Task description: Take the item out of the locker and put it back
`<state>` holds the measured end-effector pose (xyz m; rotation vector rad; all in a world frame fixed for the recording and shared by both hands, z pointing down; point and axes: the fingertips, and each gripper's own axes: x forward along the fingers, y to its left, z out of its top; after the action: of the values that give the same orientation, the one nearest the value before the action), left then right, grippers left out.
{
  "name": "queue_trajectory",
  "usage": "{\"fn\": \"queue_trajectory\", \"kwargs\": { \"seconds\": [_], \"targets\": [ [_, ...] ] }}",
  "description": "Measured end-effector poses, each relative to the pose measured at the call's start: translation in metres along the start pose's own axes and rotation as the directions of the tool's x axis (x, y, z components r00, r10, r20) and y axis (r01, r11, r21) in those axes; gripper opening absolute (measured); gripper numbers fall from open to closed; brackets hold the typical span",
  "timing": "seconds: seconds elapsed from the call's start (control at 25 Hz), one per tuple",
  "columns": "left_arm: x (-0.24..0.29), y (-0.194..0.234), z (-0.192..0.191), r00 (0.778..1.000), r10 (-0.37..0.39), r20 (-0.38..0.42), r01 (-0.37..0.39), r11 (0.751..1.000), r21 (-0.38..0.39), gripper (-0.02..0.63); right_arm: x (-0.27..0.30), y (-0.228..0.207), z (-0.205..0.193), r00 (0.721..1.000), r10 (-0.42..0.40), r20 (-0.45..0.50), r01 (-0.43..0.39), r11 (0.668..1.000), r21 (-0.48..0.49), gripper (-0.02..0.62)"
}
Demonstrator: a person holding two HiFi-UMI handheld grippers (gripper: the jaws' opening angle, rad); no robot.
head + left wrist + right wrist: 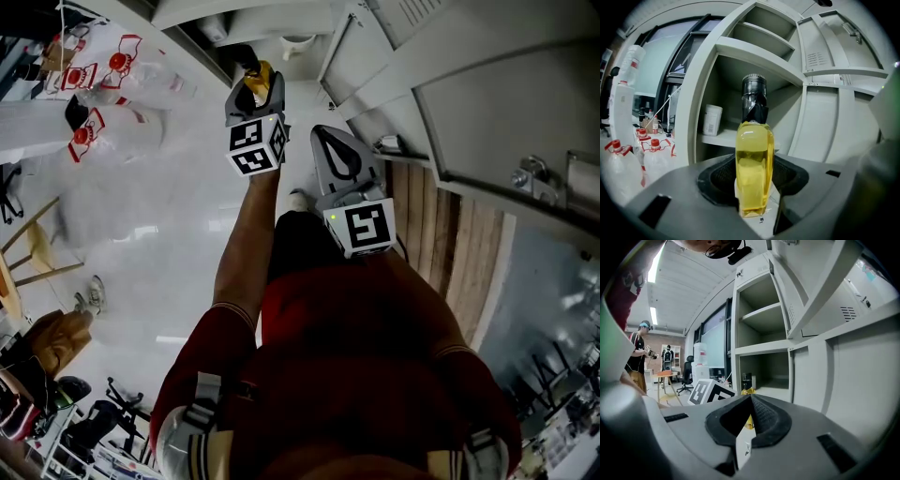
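Observation:
A bottle of yellow liquid with a black cap stands upright between the jaws of my left gripper, which is shut on it. The bottle is held in front of the grey locker, outside its open compartment. A white container stands on the shelf inside that compartment. In the head view the bottle shows yellow just past the left marker cube. My right gripper hangs beside it, shut with nothing in it; its pads meet.
Large clear water bottles with red caps stand on the white floor at the left. Wooden planks lie along the locker's foot. An open locker door juts out. People, a table and an office chair are far off.

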<state>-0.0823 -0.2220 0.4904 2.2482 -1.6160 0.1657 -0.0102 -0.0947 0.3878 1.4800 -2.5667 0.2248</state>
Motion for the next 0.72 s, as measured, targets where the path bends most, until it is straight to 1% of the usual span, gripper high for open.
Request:
{"fn": "queue_trajectory", "kwargs": {
  "seconds": [0.16,0.52,0.72],
  "targets": [
    [0.005,0.006,-0.013,1.000,0.013,0.008,-0.013,1.000,-0.017,0.204,0.006,0.005,-0.007,0.999,0.032,0.020,-0.031,0.999,-0.016,-0.003],
    [0.014,0.016,-0.034,0.999,0.037,0.028,-0.036,0.999,-0.040,0.204,0.019,0.004,-0.033,0.998,0.061,0.020,-0.060,0.998,-0.026,-0.003],
    [0.020,0.023,-0.048,0.998,0.048,0.039,-0.046,0.997,-0.056,0.204,0.028,0.005,-0.047,0.995,0.087,0.046,-0.086,0.996,-0.032,-0.003]
  ]
}}
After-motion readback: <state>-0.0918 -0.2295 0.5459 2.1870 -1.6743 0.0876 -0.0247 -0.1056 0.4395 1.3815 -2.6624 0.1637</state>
